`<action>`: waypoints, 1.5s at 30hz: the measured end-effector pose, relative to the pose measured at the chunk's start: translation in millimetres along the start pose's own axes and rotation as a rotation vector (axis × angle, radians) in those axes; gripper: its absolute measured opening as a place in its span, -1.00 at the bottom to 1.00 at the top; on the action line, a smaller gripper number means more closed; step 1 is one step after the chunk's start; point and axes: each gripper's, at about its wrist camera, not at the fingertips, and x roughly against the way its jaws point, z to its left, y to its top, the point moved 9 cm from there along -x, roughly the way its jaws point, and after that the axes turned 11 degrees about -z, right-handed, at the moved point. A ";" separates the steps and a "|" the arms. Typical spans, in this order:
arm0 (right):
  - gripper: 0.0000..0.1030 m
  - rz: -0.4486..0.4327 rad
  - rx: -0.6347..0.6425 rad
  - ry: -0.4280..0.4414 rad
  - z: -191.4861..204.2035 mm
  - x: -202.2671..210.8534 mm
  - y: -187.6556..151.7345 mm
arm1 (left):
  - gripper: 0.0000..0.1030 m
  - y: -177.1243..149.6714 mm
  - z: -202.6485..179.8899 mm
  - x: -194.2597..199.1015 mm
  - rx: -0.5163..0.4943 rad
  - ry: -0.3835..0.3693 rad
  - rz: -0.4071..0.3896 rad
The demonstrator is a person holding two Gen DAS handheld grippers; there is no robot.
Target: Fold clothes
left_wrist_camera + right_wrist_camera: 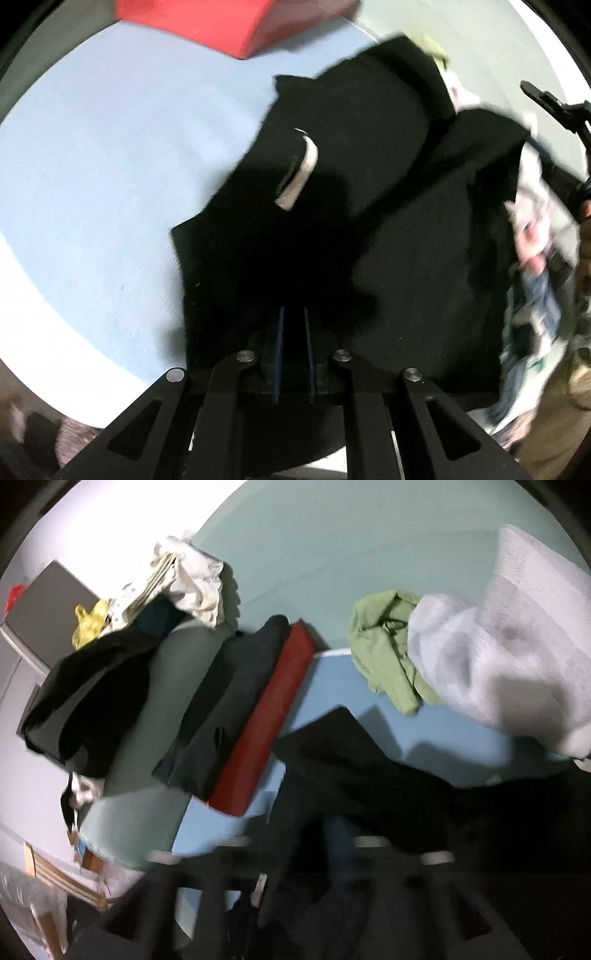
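The left claw (293, 332) has its two blue-edged fingers (280, 343) drawn close together on a fold of the black garment (369, 184), which hangs and spreads from the grip across a light blue sheet (92, 184). A pale label (299, 173) shows on the black cloth, just ahead of the fingers. Beyond the garment, near the top of the left wrist view, lies a folded red piece (207, 22). To the right of the black cloth is a patterned white and blue garment (535, 258).

In the right wrist view the picture is smeared. The right claw (332, 849) shows only as a dark blur at the bottom; its fingers seem to stand apart, with blue sheet visible between them and nothing gripped. The black garment (369, 768) lies just ahead of it. Further on sit a folded dark grey piece (229, 701) with the red one (266, 716) touching it, a crumpled green garment (384, 646), a white cloth (498, 657), and a heap of black and cream clothes (110, 672) at the left
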 end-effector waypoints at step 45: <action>0.25 0.161 -0.048 -0.065 -124.4 60.7 -52.0 | -0.21 -24.6 -86.4 13.6 -0.482 -0.114 0.064</action>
